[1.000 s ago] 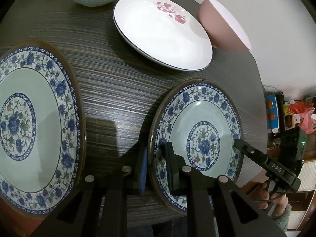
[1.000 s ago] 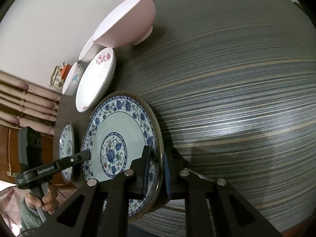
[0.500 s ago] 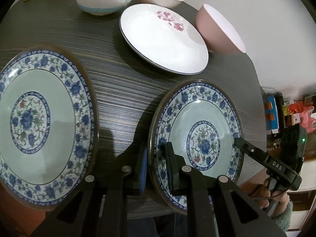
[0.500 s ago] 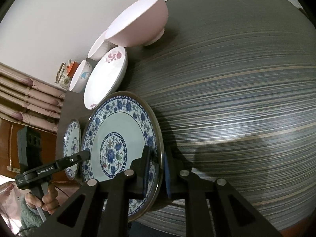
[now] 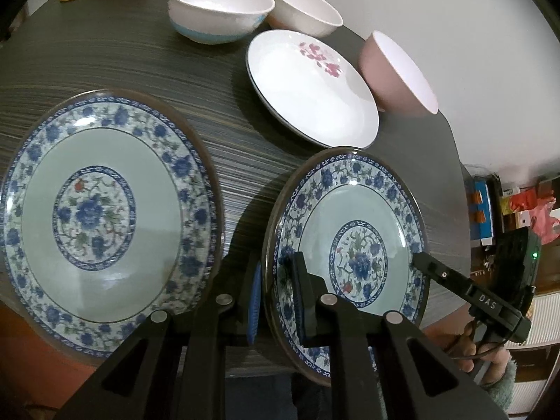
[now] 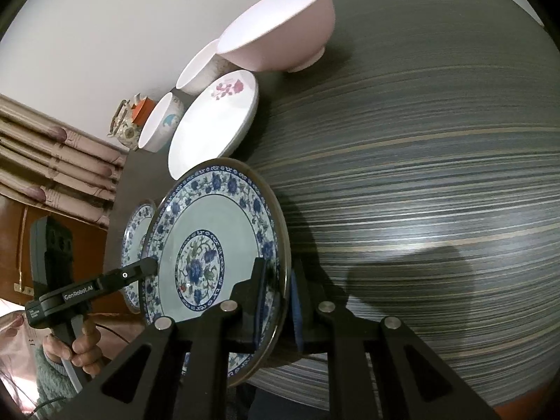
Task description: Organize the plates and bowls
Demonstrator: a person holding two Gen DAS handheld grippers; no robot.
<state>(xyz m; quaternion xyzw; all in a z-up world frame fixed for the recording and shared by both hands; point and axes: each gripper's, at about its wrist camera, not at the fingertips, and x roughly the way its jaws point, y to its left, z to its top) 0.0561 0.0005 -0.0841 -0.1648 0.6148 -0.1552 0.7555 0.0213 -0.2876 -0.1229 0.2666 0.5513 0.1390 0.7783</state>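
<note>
- Gripping one blue-and-white plate (image 5: 350, 241) from opposite sides, the left gripper (image 5: 276, 297) and the right gripper (image 6: 278, 297) each pinch its rim, one finger over the patterned face and one under it.
- The plate is round, so it has no long axis; its decorated face is turned up and tilted, and it appears lifted off the table (image 6: 437, 175), though the fisheye view makes the gap hard to judge.
- The left gripper's jaws are nearly closed on the plate's left rim; its fingers (image 5: 302, 301) reach forward and slightly rightward from the bottom of its view.
- The right gripper's jaws are likewise almost closed on the plate's right rim, its fingers (image 6: 259, 297) pointing forward along the table edge.
- The person's hand on the left gripper's handle shows low at the left of the right wrist view.
- A second blue-and-white plate (image 5: 105, 217) lies just left of the held one, apart from it.
- Farther back sit a white plate with pink flowers (image 5: 311, 84), a pink bowl (image 5: 395, 70) tipped on its side beside it, a white bowl with a blue base (image 5: 218, 8) and a plain white bowl (image 5: 304, 8).
</note>
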